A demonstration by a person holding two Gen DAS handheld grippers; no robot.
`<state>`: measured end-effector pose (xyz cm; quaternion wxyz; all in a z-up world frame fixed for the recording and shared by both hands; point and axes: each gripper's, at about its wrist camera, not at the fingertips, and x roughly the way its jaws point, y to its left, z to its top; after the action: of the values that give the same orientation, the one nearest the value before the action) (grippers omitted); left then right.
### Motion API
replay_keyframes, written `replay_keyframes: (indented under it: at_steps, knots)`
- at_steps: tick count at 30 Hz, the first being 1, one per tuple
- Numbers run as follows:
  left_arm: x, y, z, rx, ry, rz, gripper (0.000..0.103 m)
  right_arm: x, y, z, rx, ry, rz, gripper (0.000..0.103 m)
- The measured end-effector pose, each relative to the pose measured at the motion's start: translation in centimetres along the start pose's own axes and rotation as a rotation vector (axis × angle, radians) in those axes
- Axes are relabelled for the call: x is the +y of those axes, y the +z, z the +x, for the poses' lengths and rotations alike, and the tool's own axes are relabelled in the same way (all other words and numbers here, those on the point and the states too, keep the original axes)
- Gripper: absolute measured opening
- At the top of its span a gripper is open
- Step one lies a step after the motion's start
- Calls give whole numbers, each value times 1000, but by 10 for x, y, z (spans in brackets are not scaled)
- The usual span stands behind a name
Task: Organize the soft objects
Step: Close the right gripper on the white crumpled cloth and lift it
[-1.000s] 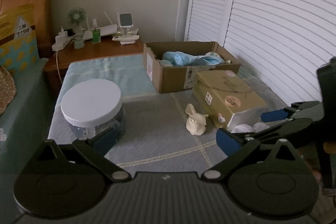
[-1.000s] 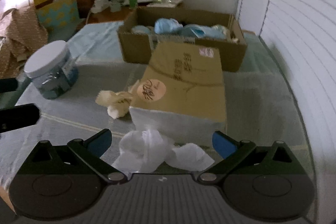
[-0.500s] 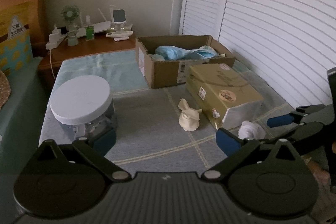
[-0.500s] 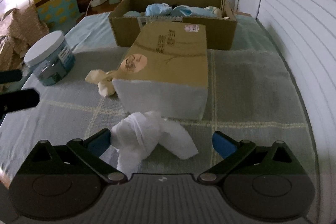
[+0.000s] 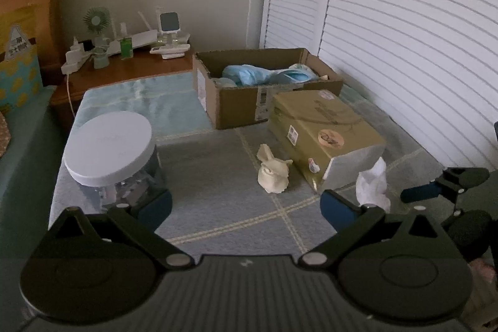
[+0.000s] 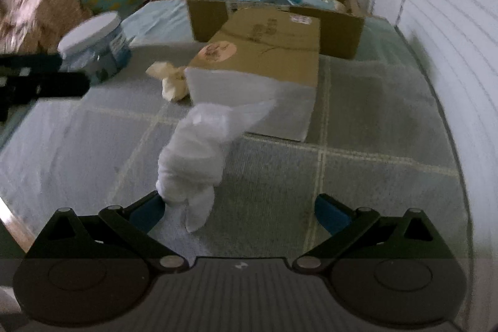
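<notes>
The right hand-held gripper (image 6: 239, 209) stands wide, its left finger (image 6: 146, 209) touching the bottom of a white cloth (image 6: 202, 157) that rises up in front of it; whether it lifts the cloth I cannot tell. The left hand-held gripper (image 5: 246, 204) is wide too, holding nothing, with a white-lidded jar (image 5: 110, 153) just beside its left finger. Past the cloth lies a closed tan box (image 6: 264, 52), a cream toy (image 5: 274, 175) against its side. Behind that, an open carton (image 5: 264, 83) holds blue soft things (image 5: 249, 73). All sit on a grey checked mat (image 5: 218, 176)
</notes>
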<state>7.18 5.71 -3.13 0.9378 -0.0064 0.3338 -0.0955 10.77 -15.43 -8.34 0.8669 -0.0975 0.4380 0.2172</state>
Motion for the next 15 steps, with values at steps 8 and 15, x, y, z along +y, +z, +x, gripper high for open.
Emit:
replay_keyframes:
  at_steps: [8, 15]
  knots:
    - [-1, -4, 9, 23, -10, 8, 101, 0, -25, -4, -137, 6, -74, 103]
    - [-1, -5, 11, 32, -15, 19, 101, 7, -14, -1, -88, 13, -78, 103]
